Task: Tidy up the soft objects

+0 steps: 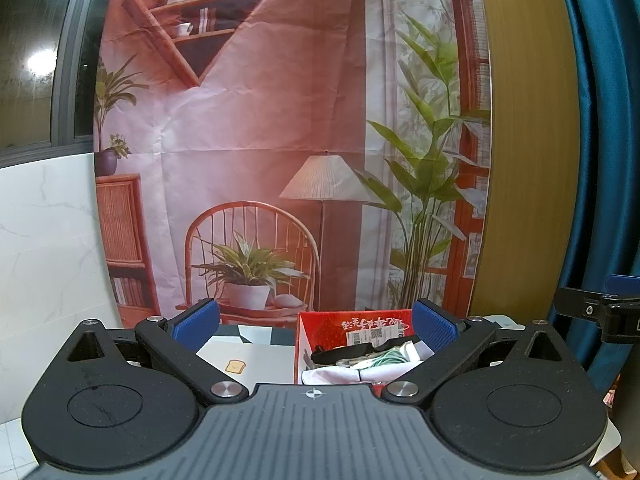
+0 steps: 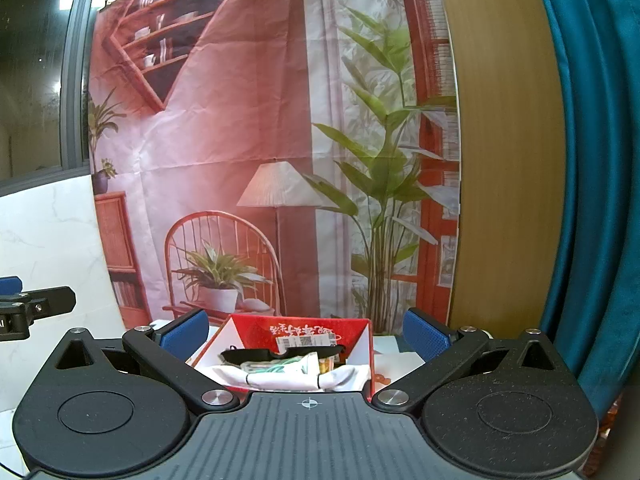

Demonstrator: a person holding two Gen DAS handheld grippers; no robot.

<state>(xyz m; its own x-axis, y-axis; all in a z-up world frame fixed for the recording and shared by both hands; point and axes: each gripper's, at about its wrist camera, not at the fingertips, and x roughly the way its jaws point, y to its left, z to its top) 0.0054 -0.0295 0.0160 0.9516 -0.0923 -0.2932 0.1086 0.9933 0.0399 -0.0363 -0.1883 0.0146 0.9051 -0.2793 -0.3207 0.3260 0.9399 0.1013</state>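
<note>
A red cardboard box [image 1: 356, 322] with a white label stands on the table, also in the right wrist view [image 2: 304, 330]. It holds soft items: white cloth [image 2: 296, 378], a black strap [image 2: 248, 355] and a green-white bundle [image 1: 384, 358]. My left gripper [image 1: 316, 322] is open and empty, raised in front of the box. My right gripper [image 2: 306, 332] is open and empty, with the box between its blue pads. The right gripper shows at the right edge of the left wrist view [image 1: 600, 312]. The left gripper shows at the left edge of the right wrist view [image 2: 28, 308].
A printed room backdrop [image 1: 280, 140] hangs behind the table. A white sheet with a toast picture [image 1: 236, 366] lies left of the box. A wooden panel [image 1: 528, 140] and blue curtain [image 1: 608, 120] stand to the right. White marble wall [image 1: 48, 240] is on the left.
</note>
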